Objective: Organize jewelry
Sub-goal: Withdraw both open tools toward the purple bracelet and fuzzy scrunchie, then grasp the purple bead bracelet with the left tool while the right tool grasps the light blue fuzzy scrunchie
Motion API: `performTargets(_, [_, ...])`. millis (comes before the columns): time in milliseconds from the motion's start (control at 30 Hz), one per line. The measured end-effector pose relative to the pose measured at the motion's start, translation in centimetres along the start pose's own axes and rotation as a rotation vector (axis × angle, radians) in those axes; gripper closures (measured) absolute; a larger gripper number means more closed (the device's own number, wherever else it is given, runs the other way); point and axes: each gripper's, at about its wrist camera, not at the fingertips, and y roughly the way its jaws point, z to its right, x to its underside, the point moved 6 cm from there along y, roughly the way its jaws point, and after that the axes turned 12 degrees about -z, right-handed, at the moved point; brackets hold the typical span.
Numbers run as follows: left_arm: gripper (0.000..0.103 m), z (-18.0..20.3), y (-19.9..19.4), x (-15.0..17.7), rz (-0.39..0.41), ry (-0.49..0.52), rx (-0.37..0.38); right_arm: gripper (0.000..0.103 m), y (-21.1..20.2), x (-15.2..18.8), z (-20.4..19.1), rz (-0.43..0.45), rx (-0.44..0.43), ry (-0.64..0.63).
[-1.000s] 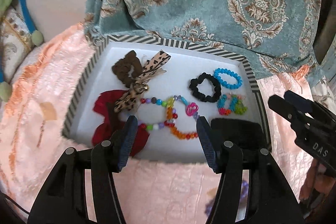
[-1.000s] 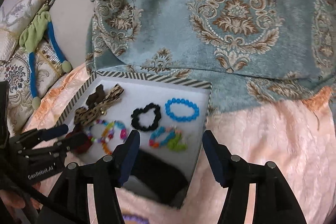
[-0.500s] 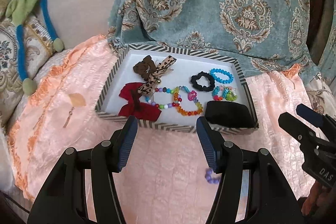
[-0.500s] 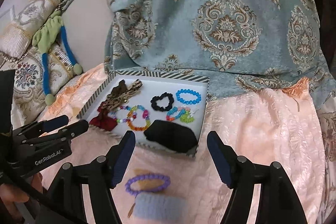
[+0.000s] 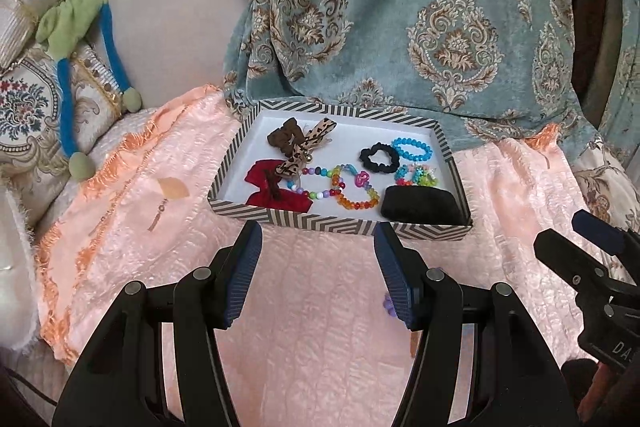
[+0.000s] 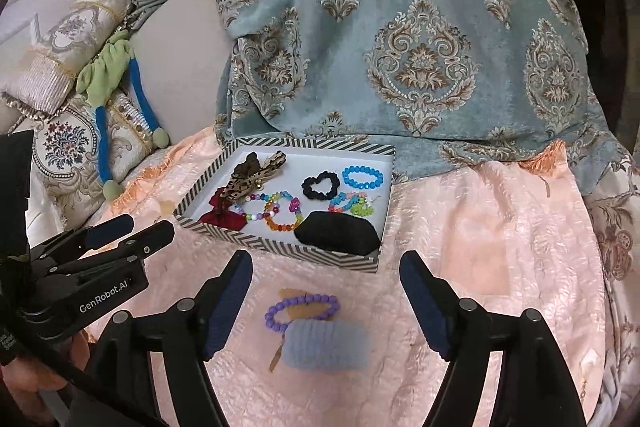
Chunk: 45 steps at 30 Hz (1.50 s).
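A striped-rim tray (image 5: 424, 228) (image 6: 280, 247) lies on the pink cloth. It holds a red bow (image 5: 276, 191), a leopard ribbon (image 5: 308, 151), a rainbow bead string (image 5: 340, 191), a black scrunchie (image 5: 378, 157), a blue bead bracelet (image 5: 412, 149) and a black pad (image 5: 420, 207). A purple bead bracelet (image 6: 302, 309) and a pale blue fuzzy band (image 6: 324, 345) lie on the cloth in front of the tray. My left gripper (image 5: 318, 277) is open and empty, short of the tray. My right gripper (image 6: 326, 305) is open and empty, over the purple bracelet.
A teal patterned drape (image 5: 400, 7) hangs behind the tray. Embroidered cushions (image 5: 28, 99) and a green-and-blue plush toy (image 5: 76, 27) sit at the left. A small earring-like piece (image 5: 158, 217) lies on the pink cloth left of the tray.
Both grippers have pulled back from the tray, which now looks smaller and farther. The purple bracelet and blue band have come into the right wrist view.
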Motion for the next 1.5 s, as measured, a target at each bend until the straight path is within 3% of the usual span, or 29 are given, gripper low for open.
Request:
performTargets(467, [0.045, -0.2, -1.4, 1.4, 0.008, -0.002, 0.003, 0.029, -1.3, 1.5, -0.5, -0.006, 0.001, -0.007])
performTargets(700, [0.045, -0.3, -0.3, 2.0, -0.038, -0.014, 0.050, 0.029, -0.6, 2.4, 0.7, -0.036, 0.008, 0.007])
performTargets(1067, [0.045, 0.3, 4.3, 3.5, -0.202, -0.021, 0.151, 0.029, 6.0, 5.7, 3.6, -0.212, -0.001, 0.072])
performTargets(1233, [0.045, 0.7, 6.1, 4.1, -0.266, -0.023, 0.193, 0.029, 9.5, 7.0, 4.9, -0.293, -0.065, 0.152])
performTargets(1300, [0.045, 1.0, 6.6, 4.3, -0.283, -0.019, 0.204, 0.036, 10.6, 7.4, 4.9, -0.310, -0.134, 0.179])
performTargets(1333, [0.045, 1.2, 7.0, 4.4, -0.295, -0.015, 0.213, 0.061, 11.0, 7.6, 4.7, -0.311, -0.182, 0.185])
performTargets(1367, [0.044, 1.5, 7.3, 4.4, -0.306, -0.010, 0.221, 0.070, 11.1, 7.8, 4.5, -0.305, -0.217, 0.185])
performTargets(1400, [0.044, 1.8, 7.7, 4.5, -0.316, -0.002, 0.227, 0.072, 10.8, 7.8, 4.4, -0.289, -0.212, 0.168])
performTargets(1433, [0.044, 2.0, 8.0, 4.5, -0.323, 0.005, 0.228, 0.080, 10.6, 7.7, 4.2, -0.279, -0.204, 0.147])
performTargets(1500, [0.044, 2.7, 8.9, 4.7, -0.343, 0.027, 0.225, 0.082, 9.6, 7.3, 4.7, -0.256, -0.197, 0.129])
